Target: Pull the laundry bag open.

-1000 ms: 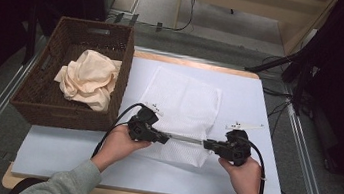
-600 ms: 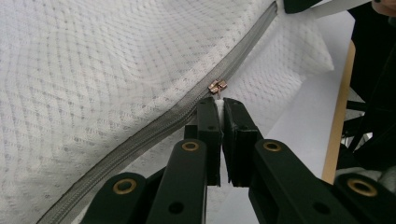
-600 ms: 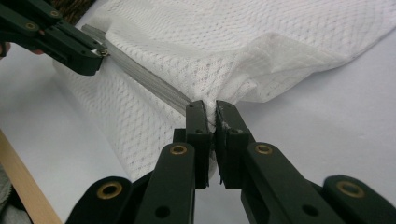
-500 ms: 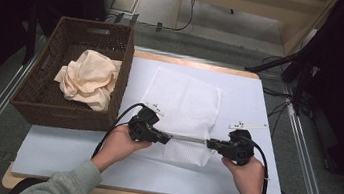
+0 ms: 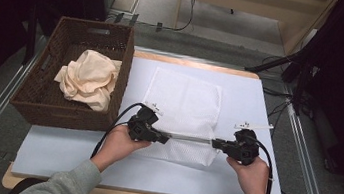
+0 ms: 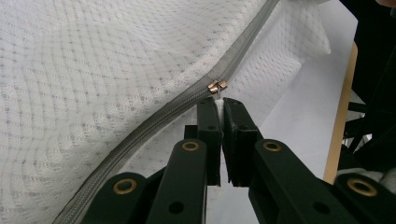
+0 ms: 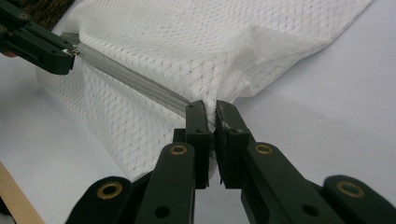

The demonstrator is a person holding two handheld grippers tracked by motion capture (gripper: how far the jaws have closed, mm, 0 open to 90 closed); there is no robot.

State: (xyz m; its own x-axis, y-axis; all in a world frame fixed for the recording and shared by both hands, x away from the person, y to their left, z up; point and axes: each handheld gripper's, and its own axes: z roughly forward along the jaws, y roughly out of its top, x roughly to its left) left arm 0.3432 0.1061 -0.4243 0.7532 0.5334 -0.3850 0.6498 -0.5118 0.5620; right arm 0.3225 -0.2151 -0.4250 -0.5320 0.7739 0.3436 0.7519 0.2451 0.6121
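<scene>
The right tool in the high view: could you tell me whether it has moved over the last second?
Yes. The right tool has slid rightward along the white board, away from the wicker basket, stretching the mesh bag's zipper.

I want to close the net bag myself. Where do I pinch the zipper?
Pinch the little pull tab under the metal slider, coming from the near edge, as the left gripper does. It hangs free of the mesh bag, so flat jaws can probably clamp it.

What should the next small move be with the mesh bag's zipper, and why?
Probably draw the left gripper along the zipper while the right gripper holds firm. The left jaws pinch the zipper pull, the right jaws clamp the mesh bag at the zipper's far end, and the zipper runs taut between them.
</scene>
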